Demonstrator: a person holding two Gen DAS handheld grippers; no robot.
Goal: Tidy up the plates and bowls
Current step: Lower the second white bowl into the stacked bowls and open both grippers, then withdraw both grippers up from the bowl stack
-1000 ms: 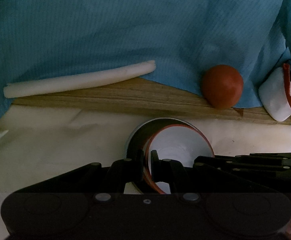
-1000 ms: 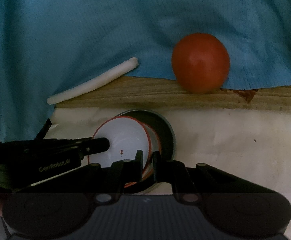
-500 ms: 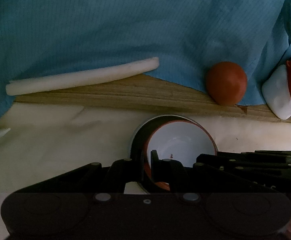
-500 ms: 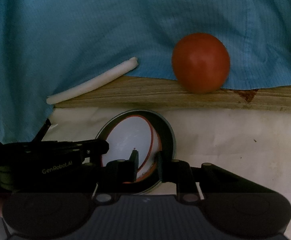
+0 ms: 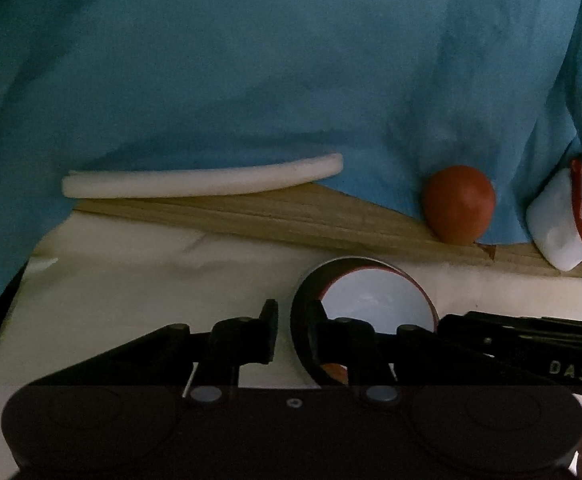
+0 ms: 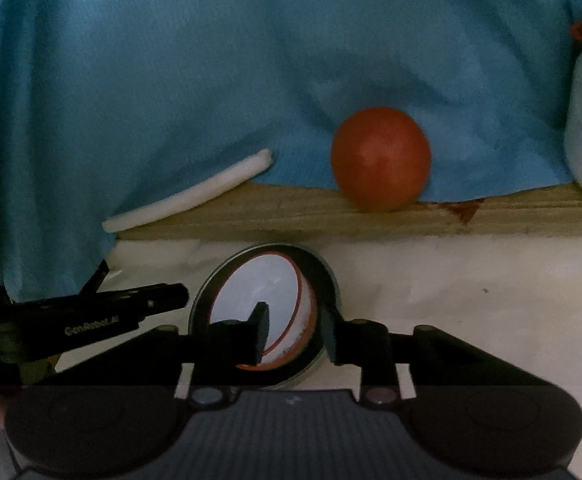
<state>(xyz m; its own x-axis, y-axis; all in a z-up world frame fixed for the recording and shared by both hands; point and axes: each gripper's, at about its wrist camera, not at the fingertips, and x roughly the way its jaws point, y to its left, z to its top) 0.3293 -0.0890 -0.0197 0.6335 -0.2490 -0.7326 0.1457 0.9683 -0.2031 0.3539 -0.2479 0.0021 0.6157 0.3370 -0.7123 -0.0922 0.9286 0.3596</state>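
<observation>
Left view, bowls: We see a white bowl (image 5: 375, 300) with a red rim sitting inside a dark bowl (image 5: 305, 320), low in the middle of the frame, on a pale mat (image 5: 131, 288).
Left view, left gripper: Our left gripper (image 5: 293, 332) is open a little. One finger is outside the dark bowl's wall and one is inside. It looks like they are not squeezing it.
Left view, other things: A red tomato (image 5: 459, 204) sits at the right on a wooden board (image 5: 271, 216). A white stick (image 5: 199, 180) lies at the left. A white cup (image 5: 559, 228) with a red rim lies on its side at the far right. A blue cloth (image 5: 251, 60) fills the top.
Right view, bowls: The two bowls are low in the middle, the white bowl (image 6: 263, 296) leaning inside the dark bowl (image 6: 327, 276).
Right view, right gripper: Our right gripper (image 6: 295, 332) is open wide. Its fingers stand on both sides of the bowls' near edge and hold nothing.
Right view, left gripper: It pokes in from the left (image 6: 123, 308), next to the bowls.
Right view, other things: The tomato (image 6: 381, 158) is in the middle, on the board's far edge.
Doing it well: We think the white bowl should sit flat in the dark one. We should pull both grippers back slowly and straight, so no finger hooks a rim and tips the bowls.
</observation>
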